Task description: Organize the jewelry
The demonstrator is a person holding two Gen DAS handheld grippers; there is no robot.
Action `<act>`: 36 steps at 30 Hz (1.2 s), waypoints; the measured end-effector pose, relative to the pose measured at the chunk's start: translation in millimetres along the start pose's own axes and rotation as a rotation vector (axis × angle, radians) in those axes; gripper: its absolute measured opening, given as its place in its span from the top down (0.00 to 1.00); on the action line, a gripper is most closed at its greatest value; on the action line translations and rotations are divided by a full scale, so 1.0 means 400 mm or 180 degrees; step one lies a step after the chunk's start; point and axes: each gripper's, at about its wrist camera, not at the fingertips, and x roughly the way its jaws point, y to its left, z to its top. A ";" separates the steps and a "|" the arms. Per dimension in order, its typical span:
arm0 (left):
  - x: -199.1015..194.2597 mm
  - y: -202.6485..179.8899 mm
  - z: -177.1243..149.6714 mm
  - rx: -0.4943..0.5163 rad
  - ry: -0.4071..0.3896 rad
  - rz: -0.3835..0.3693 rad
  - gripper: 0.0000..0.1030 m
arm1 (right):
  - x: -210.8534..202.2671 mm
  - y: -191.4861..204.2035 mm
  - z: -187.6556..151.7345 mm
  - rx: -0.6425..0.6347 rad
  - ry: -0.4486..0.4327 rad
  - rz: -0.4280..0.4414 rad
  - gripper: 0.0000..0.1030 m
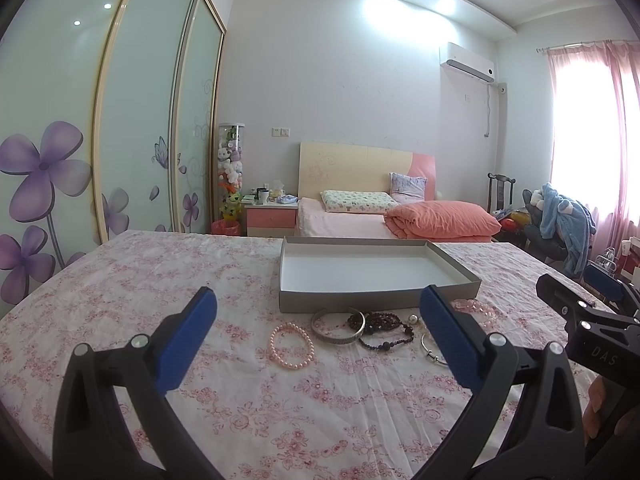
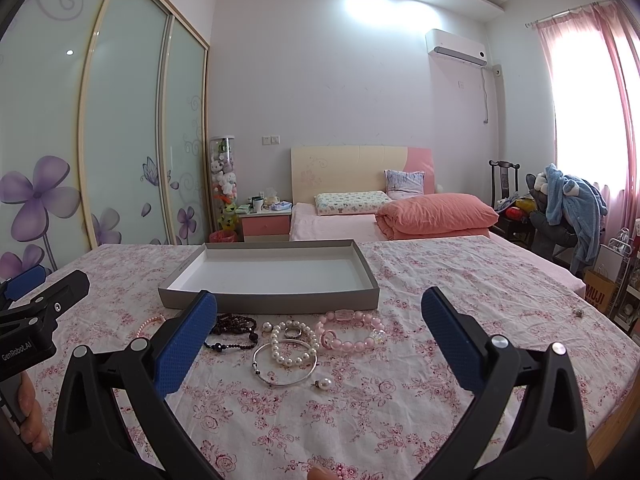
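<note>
Both tools were held wide apart and gripped nothing. The left tool [image 1: 318,312] hung low over the flowery pink cloth [image 1: 120,280] on the tabletop, and the right tool [image 2: 319,312] hung beside it on its right. The shallow grey cardboard box with a white inside [image 2: 272,302] sat just past the tips of both tools, and it looked bare, so I think the sorting had not started yet. The jewelry lay in a loose row between the tools and the box, likely set there so each piece was a short lift away. Right in front of the left tool lay the small pink pearl bracelet [image 1: 291,346], round and bumpy, and the flat silver open bangle [image 1: 338,328], hard and shiny. Next to that was the dark beaded string [image 1: 384,330], floppy and all bunched up. Right in front of the right tool lay the white pearl bracelet [image 2: 290,344], resting on the thin silver wire bangle [image 2: 285,366], with a small silver ring [image 2: 294,332] inside the pearls. The chunky pink bead bracelet [image 2: 352,330] sat a bit to the right of those. One loose pearl earring [image 2: 323,383] lay nearest the right tool; it looked tiny and might roll.
</note>
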 end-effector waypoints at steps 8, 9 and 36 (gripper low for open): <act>-0.001 -0.001 -0.001 -0.0004 0.0001 -0.0003 0.04 | 0.001 0.000 -0.001 0.0000 0.0001 0.0000 0.02; 0.000 0.000 0.000 -0.0003 0.0003 -0.0005 0.04 | 0.001 0.000 -0.001 0.0000 0.0001 0.0001 0.02; 0.007 -0.006 0.002 -0.0010 0.0015 -0.0002 0.04 | 0.003 -0.001 -0.003 -0.0001 0.0009 -0.0002 0.02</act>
